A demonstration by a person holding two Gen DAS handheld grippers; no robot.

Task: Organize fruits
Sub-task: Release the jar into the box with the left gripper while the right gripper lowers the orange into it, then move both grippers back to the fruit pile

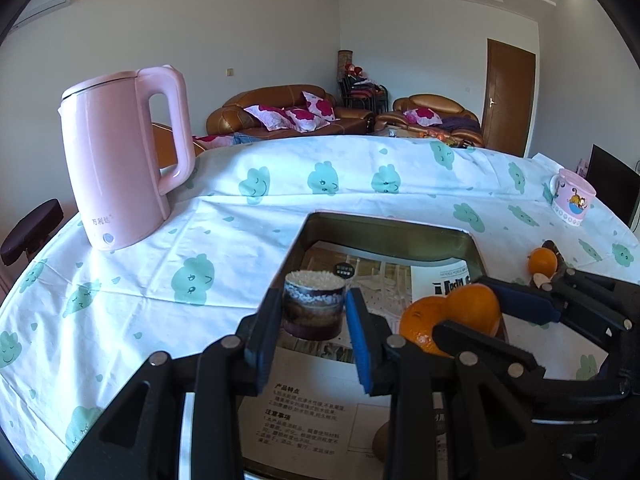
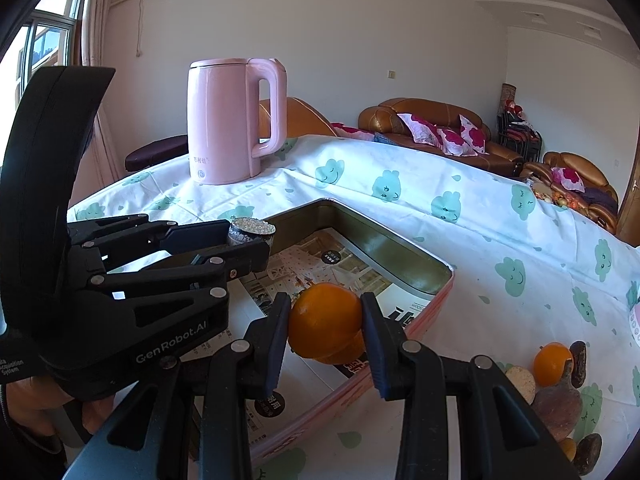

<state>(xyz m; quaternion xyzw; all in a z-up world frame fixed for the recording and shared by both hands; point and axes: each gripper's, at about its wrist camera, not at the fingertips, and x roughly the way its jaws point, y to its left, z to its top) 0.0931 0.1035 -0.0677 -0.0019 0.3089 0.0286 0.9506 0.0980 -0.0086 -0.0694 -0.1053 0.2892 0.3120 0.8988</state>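
We see a glossy pink plastic kettle (image 1: pixel 120 160), a creased matt cloth (image 1: pixel 240 240), a dull metal tin (image 2: pixel 384 240) lined with printed paper (image 1: pixel 304 416), and dimpled oranges (image 2: pixel 324 320).

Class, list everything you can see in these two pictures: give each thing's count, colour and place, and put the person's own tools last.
Kettle: one, pink, on the tablecloth, far left.
Tin tray: one, metal, paper-lined, centre.
Cotton-swab jar: one, dark with white tops, over the tray.
Oranges: one held, one under it, one among the loose fruit.
Mug: one, pink, far right.
Tablecloth: one, white with green clouds.
Sofas: brown, behind.
Left gripper: shut on the jar.
Right gripper: shut on an orange.
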